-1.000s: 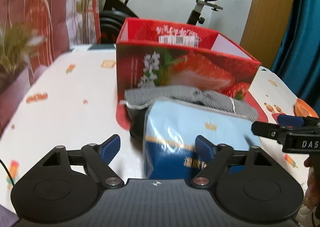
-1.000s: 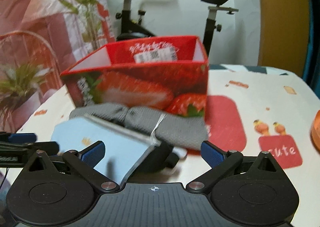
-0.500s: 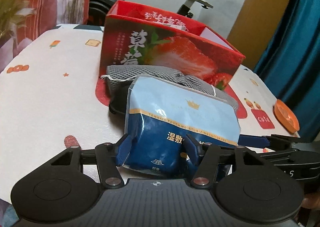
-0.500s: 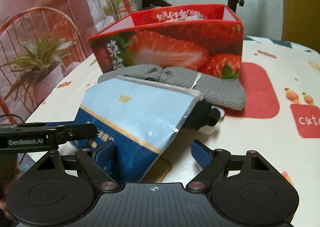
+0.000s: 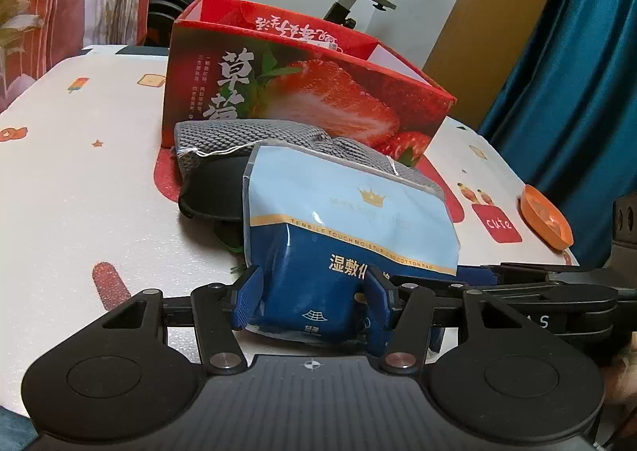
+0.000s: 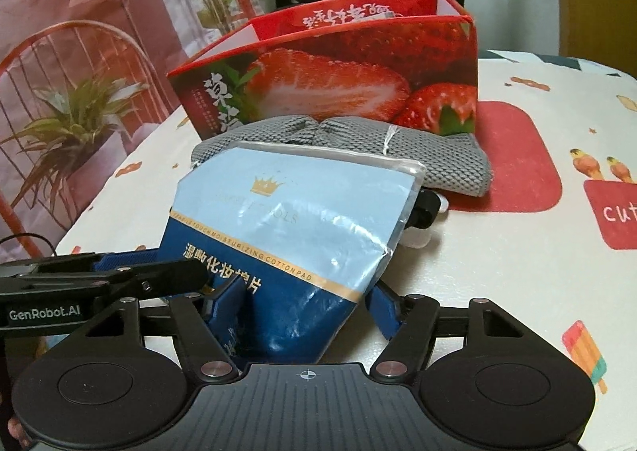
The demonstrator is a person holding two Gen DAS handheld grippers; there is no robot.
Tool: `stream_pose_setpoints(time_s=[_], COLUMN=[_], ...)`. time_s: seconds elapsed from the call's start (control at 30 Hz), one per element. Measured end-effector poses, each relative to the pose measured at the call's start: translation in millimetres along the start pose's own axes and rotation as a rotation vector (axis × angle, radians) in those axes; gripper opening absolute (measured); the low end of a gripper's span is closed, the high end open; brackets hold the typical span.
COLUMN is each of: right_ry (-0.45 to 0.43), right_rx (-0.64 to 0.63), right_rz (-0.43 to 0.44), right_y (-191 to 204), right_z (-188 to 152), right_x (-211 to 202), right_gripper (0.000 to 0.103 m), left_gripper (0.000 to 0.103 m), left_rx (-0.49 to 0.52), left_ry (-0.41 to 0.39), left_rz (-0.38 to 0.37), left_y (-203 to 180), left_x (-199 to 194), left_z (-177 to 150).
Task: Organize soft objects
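The blue pack of cotton pads (image 5: 342, 236) lies on the counter (image 5: 79, 188), just in front of a grey knitted cloth (image 5: 239, 136) and a black item (image 5: 211, 192) beneath it, with the open red strawberry box (image 5: 302, 92) behind them.

The left gripper (image 5: 314, 291) has the near end of the pack between its jaws, which are closing; both blue pads look pressed against the pack's dark lower part. The right gripper (image 6: 306, 303) comes at the same end from the other side, its jaws also closing. Its left pad touches the pack, while its right pad looks to stand just clear of the crinkled edge, so I judge that grip not yet made.

Risks from here:
1. The 2 grippers crowd the same end and could knock fingers together.
2. The glossy film may slip out if only a fold is pinched.
3. The far end rests against the cloth, so a lift could drag cloth along or nudge the box.
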State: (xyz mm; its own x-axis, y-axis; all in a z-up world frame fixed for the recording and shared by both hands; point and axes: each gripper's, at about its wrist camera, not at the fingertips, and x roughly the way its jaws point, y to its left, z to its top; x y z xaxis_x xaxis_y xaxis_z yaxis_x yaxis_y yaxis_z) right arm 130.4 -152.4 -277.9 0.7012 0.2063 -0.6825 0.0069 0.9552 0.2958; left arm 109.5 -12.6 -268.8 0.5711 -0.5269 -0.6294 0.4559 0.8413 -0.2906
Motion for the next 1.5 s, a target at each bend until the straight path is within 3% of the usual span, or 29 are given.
stream_pose_setpoints(time_s=[0.2, 0.4, 0.77, 1.5], right_ry=[-0.012, -0.008, -0.028, -0.187], right_rx=[-0.015, 0.0, -0.031, -0.093], right_rz=[0.012, 0.025, -0.008, -0.009], right_y=[1.3, -2.0, 5.8, 16.7], right_z=[-0.5, 0.8, 10.8, 54.4], right_x=[0.3, 2.9, -4.2, -38.0], right_gripper=[0.057, 0.054, 0.039, 0.038], left_gripper=[0.057, 0.06, 0.058, 0.056], left_rx=[-0.117, -0.197, -0.166, -0.053], left_ry=[-0.009, 0.03, 0.04, -0.103], left_rz=[0.003, -0.063, -0.097, -0.082], left_y=[19.6, 28.8, 23.3, -9.3], left_x=[1.3, 17.6, 16.9, -20.4], left_z=[1.6, 6.1, 8.4, 54.5])
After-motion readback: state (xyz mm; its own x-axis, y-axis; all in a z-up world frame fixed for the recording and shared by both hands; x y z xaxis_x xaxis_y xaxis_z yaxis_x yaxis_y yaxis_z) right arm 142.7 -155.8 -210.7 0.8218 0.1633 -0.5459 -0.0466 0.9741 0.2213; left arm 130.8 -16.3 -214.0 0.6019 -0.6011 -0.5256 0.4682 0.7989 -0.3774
